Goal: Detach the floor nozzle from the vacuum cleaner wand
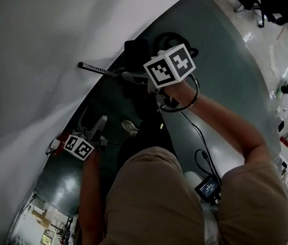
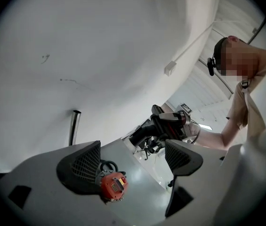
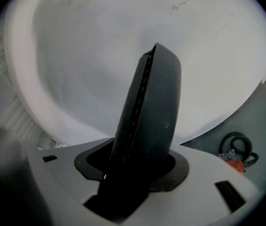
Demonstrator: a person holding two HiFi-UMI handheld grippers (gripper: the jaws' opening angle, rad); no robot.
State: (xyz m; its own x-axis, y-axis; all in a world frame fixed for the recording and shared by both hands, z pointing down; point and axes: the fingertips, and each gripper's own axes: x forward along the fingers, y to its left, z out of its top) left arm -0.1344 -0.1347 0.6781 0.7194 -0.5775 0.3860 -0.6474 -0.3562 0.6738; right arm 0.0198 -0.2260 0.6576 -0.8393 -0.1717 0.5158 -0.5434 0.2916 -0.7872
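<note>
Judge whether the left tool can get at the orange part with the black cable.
Probably yes: the left tool is open and the orange part lies just ahead, nothing in between.

No words, brands or numbers are legible. The marker cube (image 1: pixel 170 65) at twelve o'clock carries only black-and-white square patterns; the small screen (image 1: pixel 208 187) at five o'clock is too small to read.

Right gripper (image 1: pixel 151 79), marker cube up, is held in the person's right hand (image 1: pixel 182 89). A black vacuum part (image 1: pixel 136 52) sits at its front end, and a thin wand (image 1: pixel 98 70) sticks out to its left along the white wall (image 1: pixel 31 45). Left gripper (image 1: pixel 92 130) is well below-left of it, jaws apart over the grey floor (image 1: pixel 220 70), with a shoe (image 1: pixel 129 128) just right of it.
</note>
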